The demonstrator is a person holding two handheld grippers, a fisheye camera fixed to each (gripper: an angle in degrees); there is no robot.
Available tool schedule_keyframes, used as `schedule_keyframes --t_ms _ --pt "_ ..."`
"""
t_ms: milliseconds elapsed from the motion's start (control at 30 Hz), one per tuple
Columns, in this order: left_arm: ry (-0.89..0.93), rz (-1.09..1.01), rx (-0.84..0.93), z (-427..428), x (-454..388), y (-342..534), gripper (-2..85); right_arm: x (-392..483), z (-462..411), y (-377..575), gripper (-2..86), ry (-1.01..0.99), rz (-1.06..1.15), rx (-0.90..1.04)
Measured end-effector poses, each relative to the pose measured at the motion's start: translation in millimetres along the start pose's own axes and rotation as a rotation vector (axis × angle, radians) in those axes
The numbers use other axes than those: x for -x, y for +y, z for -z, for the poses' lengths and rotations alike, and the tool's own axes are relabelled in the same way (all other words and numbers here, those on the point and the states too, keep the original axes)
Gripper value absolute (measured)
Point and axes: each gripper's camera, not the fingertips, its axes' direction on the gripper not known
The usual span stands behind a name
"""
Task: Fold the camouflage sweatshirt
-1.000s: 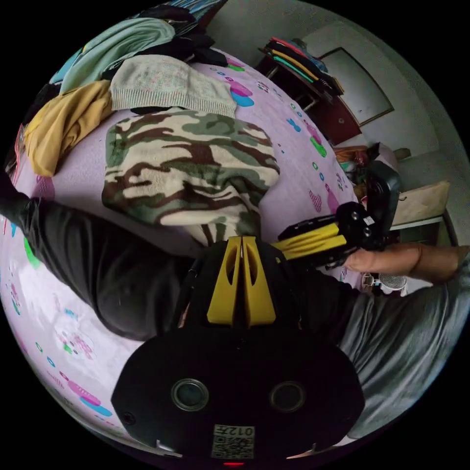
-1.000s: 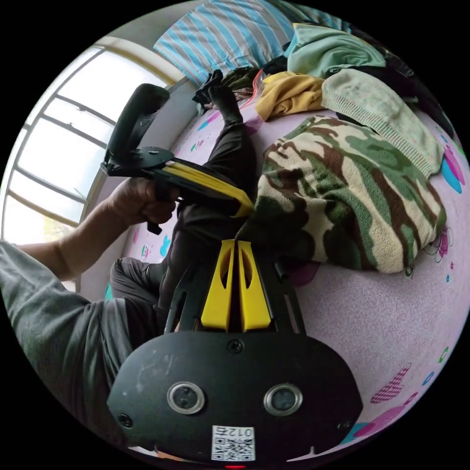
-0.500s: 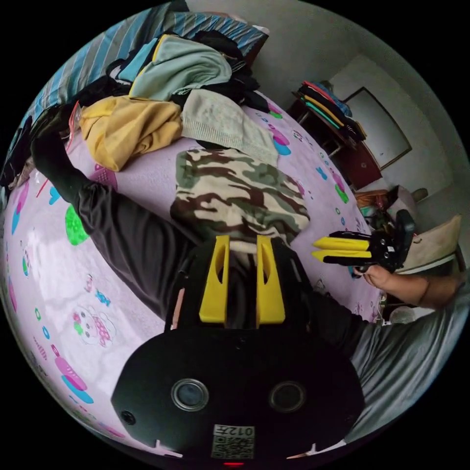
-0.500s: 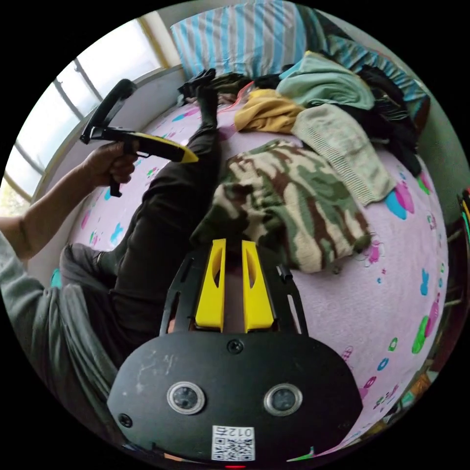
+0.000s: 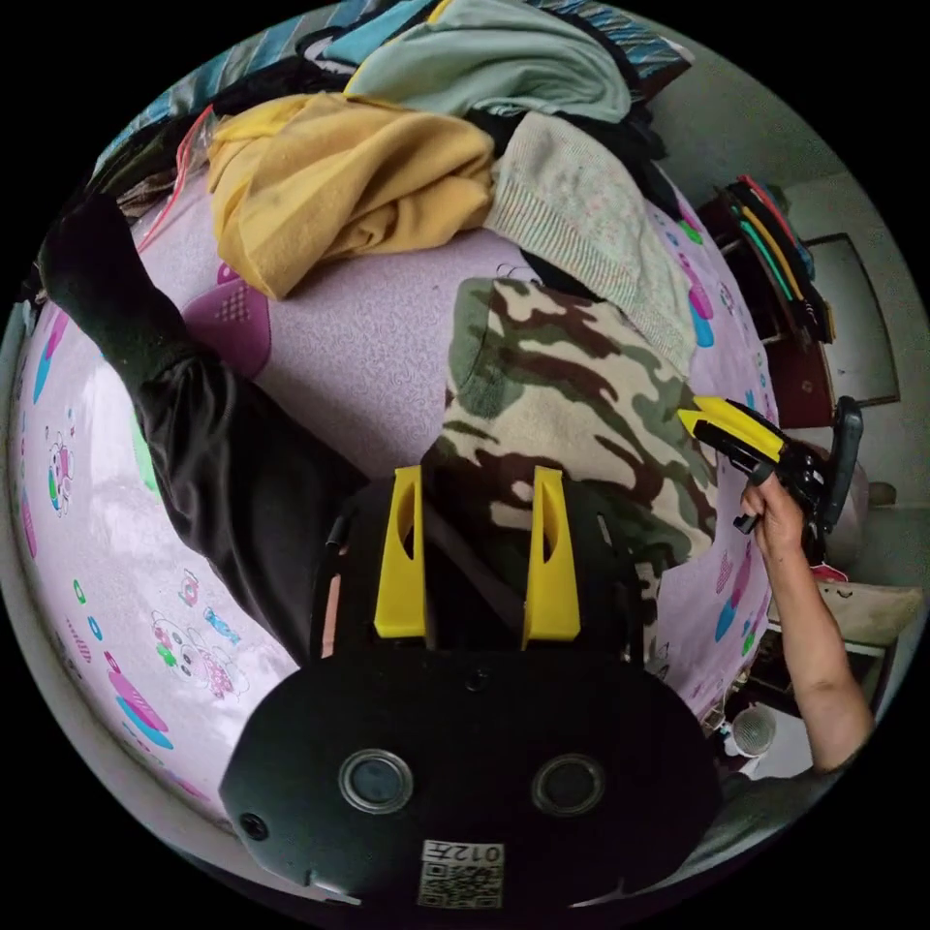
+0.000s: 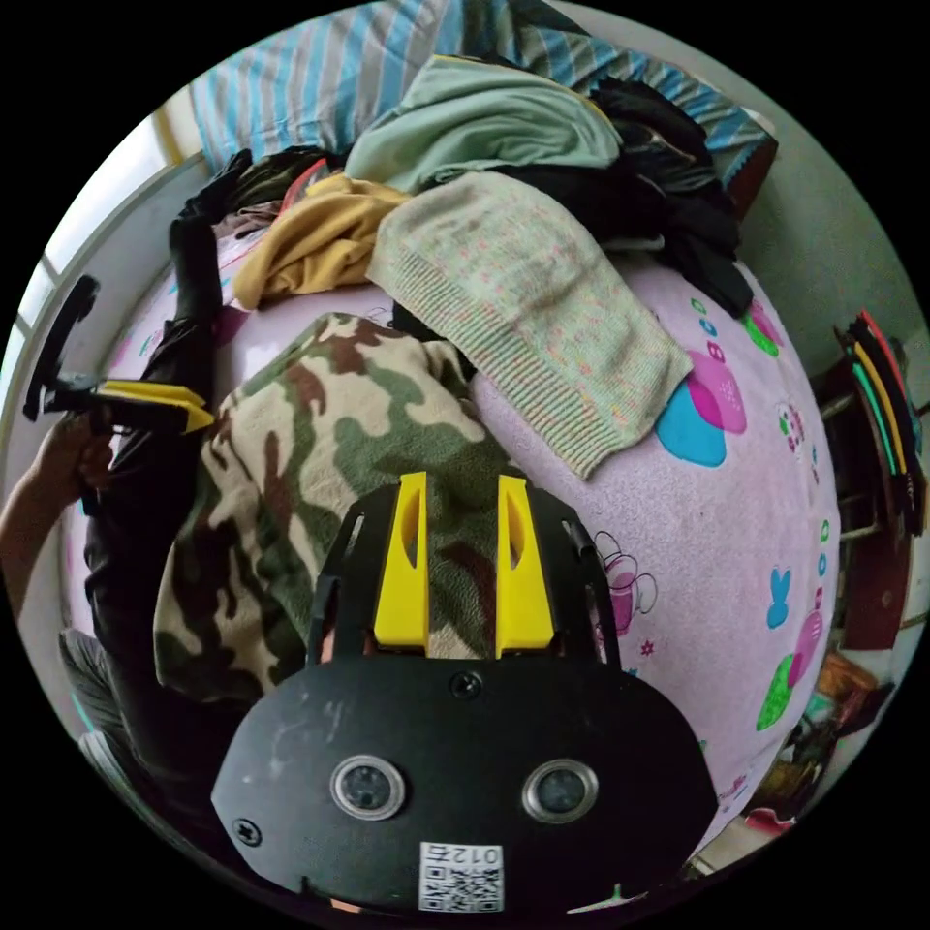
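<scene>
The camouflage sweatshirt (image 5: 572, 407) (image 6: 320, 446) lies folded into a thick bundle on the pink printed bed sheet (image 5: 368, 329) (image 6: 736, 523). My left gripper (image 5: 478, 475) is open over the sweatshirt's near edge, with nothing between its jaws. In the right gripper view the left gripper (image 6: 155, 405) is off the sweatshirt's left side, held in a hand. My right gripper (image 6: 462, 481) is open just above the camouflage fabric, gripping nothing. It also comes into the left gripper view as the right gripper (image 5: 731, 434), by the sweatshirt's right edge.
A person's leg in black trousers (image 5: 223, 455) (image 6: 145, 504) stretches along the sweatshirt's left side. Behind it lie a cream knit sweater (image 6: 523, 310) (image 5: 591, 232), a yellow garment (image 5: 339, 184), a mint garment (image 6: 484, 116) and black clothes (image 6: 659, 194). A shelf with stacked clothes (image 6: 882, 387) stands beside the bed.
Both grippers have gone from shut to open. They have drawn apart to opposite sides of the sweatshirt, which lies as it did.
</scene>
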Motion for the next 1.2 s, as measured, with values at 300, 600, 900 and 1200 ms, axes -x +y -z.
schedule_keyframes --t_ms 300,600,900,1200 --pt "0.036 -0.094 -0.01 59.4 -1.4 60.4 2.0 7.1 68.1 36.0 -0.8 -0.07 -0.029 -0.168" --pt "0.271 -0.208 -0.555 271.4 31.6 242.1 0.9 45.1 200.3 53.1 -1.0 -0.193 0.128 -0.449" --pt "0.091 0.034 -1.09 491.0 125.0 516.3 0.9 163.2 363.4 1.7 -1.0 -0.552 0.464 -0.777" --pt "-0.35 0.345 -1.142 642.3 151.1 732.1 0.7 348.9 431.1 -79.2 -1.0 -0.877 0.711 -0.682"
